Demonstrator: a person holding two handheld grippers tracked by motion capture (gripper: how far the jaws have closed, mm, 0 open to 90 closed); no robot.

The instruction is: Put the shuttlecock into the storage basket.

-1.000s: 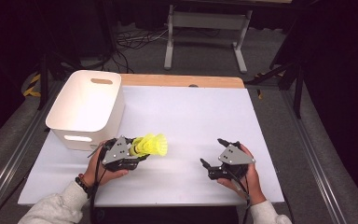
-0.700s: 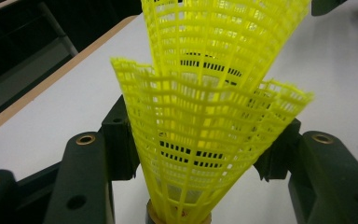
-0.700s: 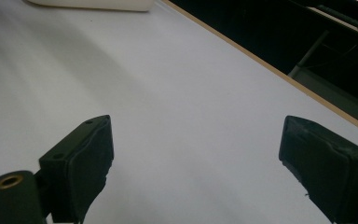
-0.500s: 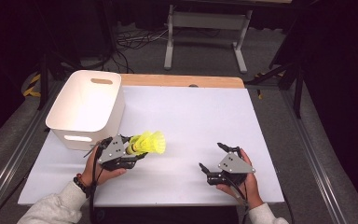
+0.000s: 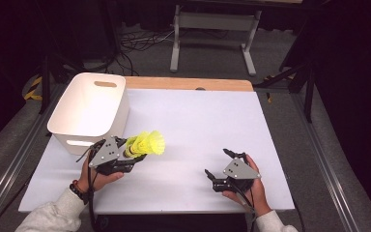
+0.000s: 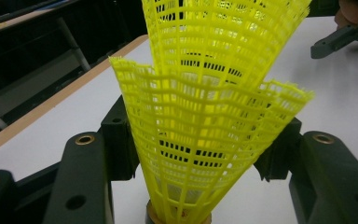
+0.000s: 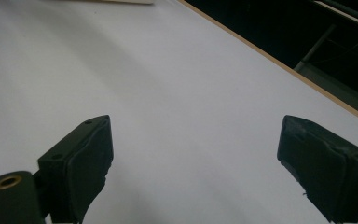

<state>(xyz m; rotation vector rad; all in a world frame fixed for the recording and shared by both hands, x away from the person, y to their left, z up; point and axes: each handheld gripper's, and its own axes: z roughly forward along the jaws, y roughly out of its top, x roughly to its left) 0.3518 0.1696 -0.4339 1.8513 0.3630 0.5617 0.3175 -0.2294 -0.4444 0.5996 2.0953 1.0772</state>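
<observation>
Your left tongs [image 5: 131, 155] clamp two nested yellow shuttlecocks [image 6: 205, 116], a pairing plain from left gripper view; skirts point right, toward your wide-open, empty right tongs [image 5: 218, 165].

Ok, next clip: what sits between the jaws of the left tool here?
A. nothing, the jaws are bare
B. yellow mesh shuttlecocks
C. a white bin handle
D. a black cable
B: in the left gripper view the yellow mesh shuttlecocks stand nested between the two black jaws of the left tool, and the high view shows them pointing out from it beside the white bin.
</observation>
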